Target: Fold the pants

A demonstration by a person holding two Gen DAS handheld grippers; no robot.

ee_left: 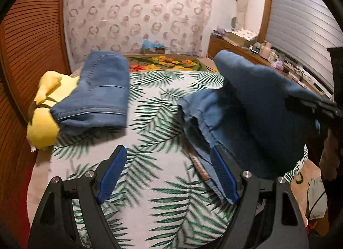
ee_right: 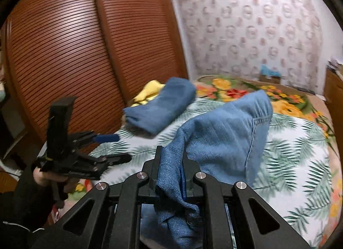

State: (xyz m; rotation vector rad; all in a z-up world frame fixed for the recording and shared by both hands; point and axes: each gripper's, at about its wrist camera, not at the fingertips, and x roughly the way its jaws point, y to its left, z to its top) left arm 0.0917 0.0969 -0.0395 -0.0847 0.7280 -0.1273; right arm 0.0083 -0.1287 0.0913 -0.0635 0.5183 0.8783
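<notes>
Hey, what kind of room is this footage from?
Most likely a home bedroom. A bed with a palm-leaf print sheet fills the middle, brown louvered wooden wardrobe doors stand beside it, and floral patterned wallpaper covers the far wall.

A lived-in bedroom in a private home — a bed (ee_left: 150,163) spread with a palm-leaf sheet (ee_right: 300,163) over a bright floral blanket (ee_left: 171,63) fills the middle of the room. Louvred wooden wardrobe doors (ee_right: 75,56) run along one side, and the far wall is papered in a faded ring-and-flower pattern (ee_left: 137,13). A yellow plush toy (ee_left: 42,124) lies at the bed's edge beside folded denim (ee_left: 96,92). Along the window wall, under a lowered roller shutter (ee_left: 304,28), a low wooden cabinet (ee_left: 216,45) is crowded with boxes, a jug and other household odds and ends — everyday domestic clutter
</notes>
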